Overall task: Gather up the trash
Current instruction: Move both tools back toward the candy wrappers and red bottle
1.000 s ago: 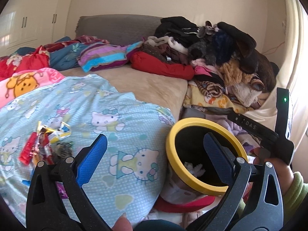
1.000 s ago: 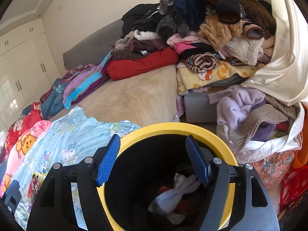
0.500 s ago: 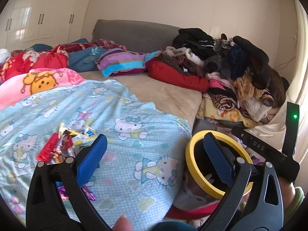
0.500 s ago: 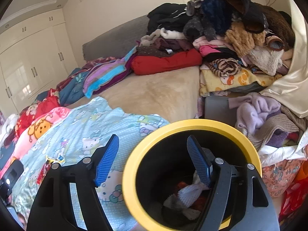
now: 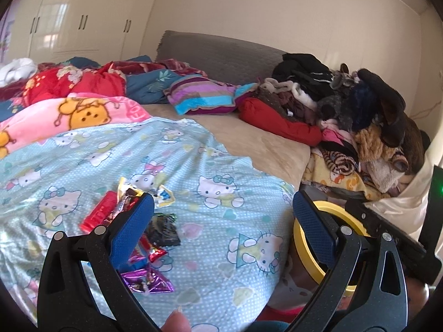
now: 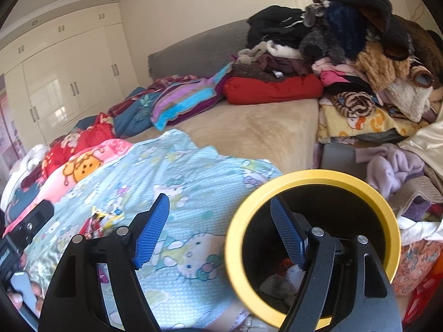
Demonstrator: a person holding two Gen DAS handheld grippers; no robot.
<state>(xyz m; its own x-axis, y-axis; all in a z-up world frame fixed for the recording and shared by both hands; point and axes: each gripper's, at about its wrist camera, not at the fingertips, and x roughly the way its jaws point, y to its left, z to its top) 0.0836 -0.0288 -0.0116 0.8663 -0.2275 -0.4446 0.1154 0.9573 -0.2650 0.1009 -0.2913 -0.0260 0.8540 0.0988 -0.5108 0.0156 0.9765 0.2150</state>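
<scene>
We held both grippers spread wide and empty, our left gripper [image 5: 221, 221] nearer the wrappers [image 5: 133, 221], which lay left of the yellow-rimmed bin [image 6: 313, 246].

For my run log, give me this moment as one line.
phase: reaching | left gripper: open, over candy wrappers on Hello Kitty sheet | right gripper: open, empty | yellow-rimmed bin: beside bed, holds trash

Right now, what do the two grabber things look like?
Both look alike. The left gripper and right gripper have black, speckled plastic arms with cut-out holes and round silver rivets. Each finger ends in a flat blue pad with a fine ribbed texture. A fingertip of the person peeks in below the left one.
</scene>
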